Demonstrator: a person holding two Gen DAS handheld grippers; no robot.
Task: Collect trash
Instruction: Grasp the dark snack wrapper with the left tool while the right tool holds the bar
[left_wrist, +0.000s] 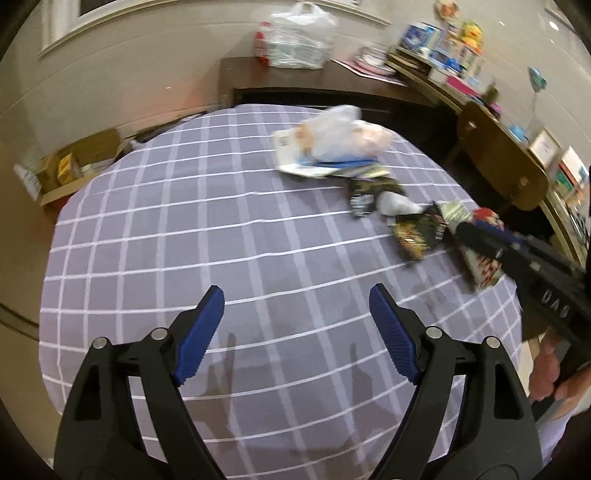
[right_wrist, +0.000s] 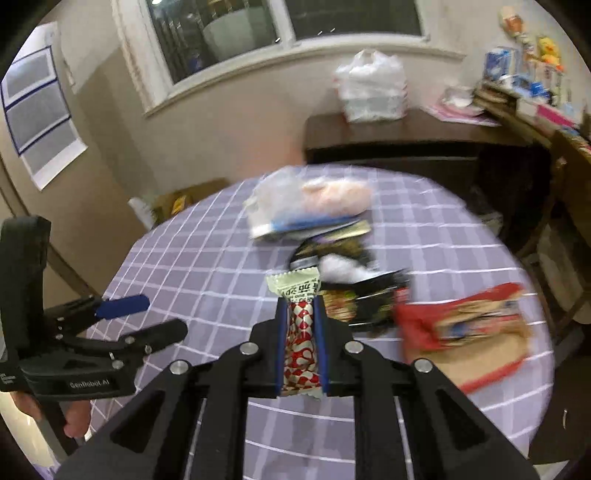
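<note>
Right gripper (right_wrist: 301, 314) clamped on a snack wrapper (right_wrist: 302, 332) above the table; left gripper (left_wrist: 297, 317) spread wide with nothing between its fingers.

The wrapper, red and white checked with a pale printed end, stands lengthwise between the right gripper's blue pads, its pale end poking out past the fingertips. The left gripper hangs over the bare near part of the round table (left_wrist: 166, 229), which wears a purple cloth with white grid lines. The remaining trash lies toward the table's far and right edges: a clear plastic bag (right_wrist: 310, 199) on flat papers near the far edge, dark crumpled wrappers (right_wrist: 354, 295) with a white crumpled tissue (right_wrist: 340, 267) nearer the middle, and a red snack bag (right_wrist: 461, 328) by the right edge. A hand (right_wrist: 74, 421) grips the left gripper's handle at the near left edge.
</note>
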